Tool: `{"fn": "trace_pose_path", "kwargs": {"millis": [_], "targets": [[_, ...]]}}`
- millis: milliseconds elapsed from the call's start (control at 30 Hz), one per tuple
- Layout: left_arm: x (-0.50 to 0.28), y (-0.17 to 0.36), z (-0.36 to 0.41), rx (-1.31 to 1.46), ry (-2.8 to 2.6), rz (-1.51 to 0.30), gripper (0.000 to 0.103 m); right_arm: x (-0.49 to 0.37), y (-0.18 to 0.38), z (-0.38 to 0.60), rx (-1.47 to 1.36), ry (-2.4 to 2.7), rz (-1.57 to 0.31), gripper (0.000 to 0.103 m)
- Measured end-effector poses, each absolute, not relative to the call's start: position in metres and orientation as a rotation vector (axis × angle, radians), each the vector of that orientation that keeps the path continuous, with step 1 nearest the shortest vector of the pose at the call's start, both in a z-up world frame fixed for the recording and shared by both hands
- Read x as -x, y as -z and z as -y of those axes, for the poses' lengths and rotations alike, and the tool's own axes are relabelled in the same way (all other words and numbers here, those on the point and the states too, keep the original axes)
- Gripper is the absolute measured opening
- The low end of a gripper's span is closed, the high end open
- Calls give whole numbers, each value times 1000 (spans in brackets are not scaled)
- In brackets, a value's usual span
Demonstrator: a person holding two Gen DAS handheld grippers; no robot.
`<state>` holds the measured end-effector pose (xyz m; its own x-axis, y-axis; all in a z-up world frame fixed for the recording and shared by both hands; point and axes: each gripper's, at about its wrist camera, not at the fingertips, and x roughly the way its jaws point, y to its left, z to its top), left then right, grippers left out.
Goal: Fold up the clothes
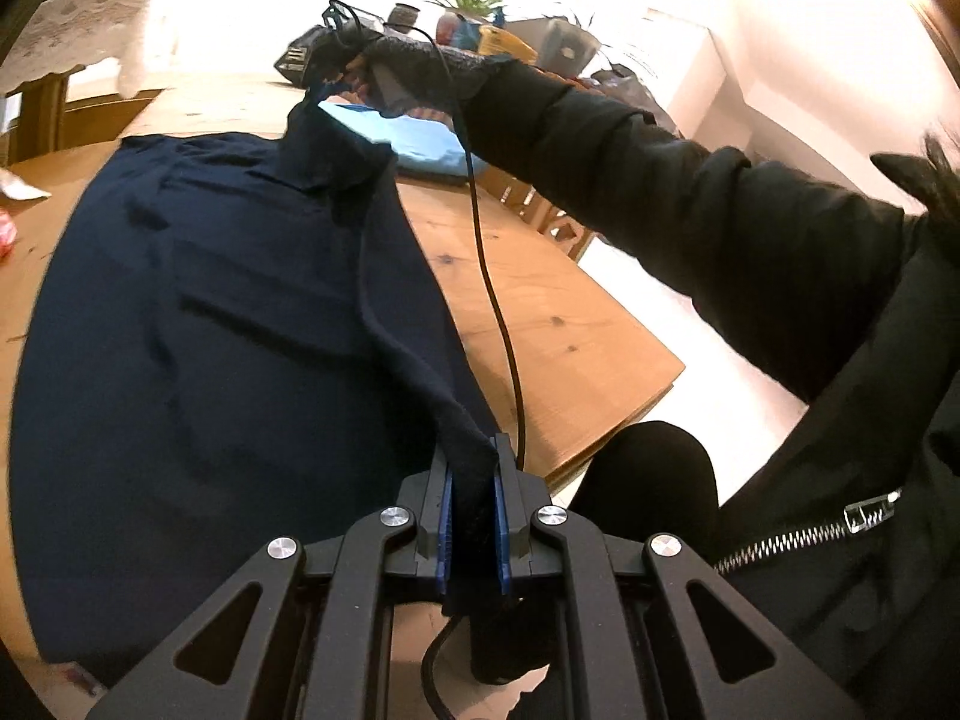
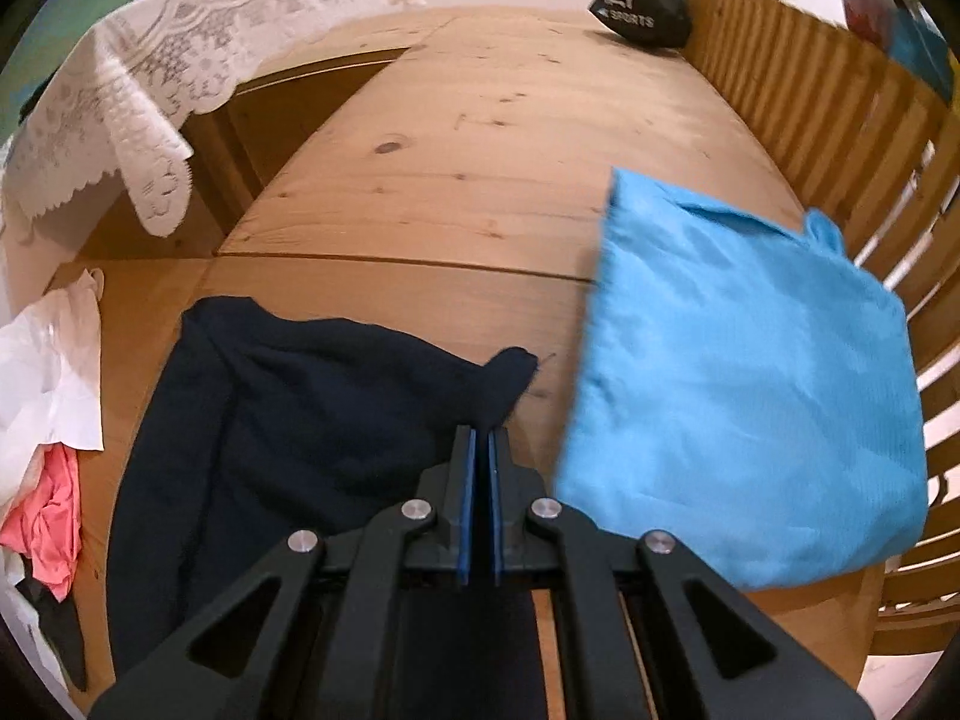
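Fingers of the left gripper pinch an edge of the navy cloth, with a thick bit of it squeezed between the blue pads. On the right gripper the two fingers sit pressed nearly together, and they seem to nip a corner of the same cloth right at the tips. From the left camera, that far corner is lifted up off the table, so one long edge hangs between both grippers. Most of the cloth lies flat on the wood. Beside it, close but apart, a light blue cloth lies flat as a neat square. More clothes sit in a pile at the table's left edge.

What could go wrong? Only a small bit is held at the right tips, so a hard pull could make it slip out. If one side goes higher, the fold may turn out crooked. A black cable hangs right by the held edge and could get caught in the fold.
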<state>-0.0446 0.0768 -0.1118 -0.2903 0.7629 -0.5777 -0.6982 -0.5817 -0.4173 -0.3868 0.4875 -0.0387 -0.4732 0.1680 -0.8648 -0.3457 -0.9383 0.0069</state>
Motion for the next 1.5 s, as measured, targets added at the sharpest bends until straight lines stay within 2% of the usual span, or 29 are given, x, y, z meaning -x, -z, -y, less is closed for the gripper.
{"fn": "trace_pose_path", "kwargs": {"millis": [333,500,633,700,767,933,1100,1367,1500], "targets": [[29,126,-63,984,-1975,151,10,439,74,-401,1507,-2439,-81,4],[22,134,-56,1003,-1972,174,10,451,105,-386,1562,-2409,-28,4],[16,128,-60,977,-2007,125,10,449,108,-389,1566,-2414,-40,5],[15,128,-57,975,-2007,121,10,447,105,-392,1565,-2424,-57,7],[14,126,-57,974,-1999,114,10,434,87,-397,1517,-2471,-102,14],[10,130,-58,974,-2007,100,10,355,24,-405,1465,-2632,-247,38],[7,139,-51,988,-2022,137,10,234,27,-371,1570,-2670,-21,38],[6,166,-39,1063,-2030,213,11,63,71,-290,1788,-2740,153,38],[13,180,-33,1101,-1986,285,11,-3,93,-266,1847,-2725,138,38]]}}
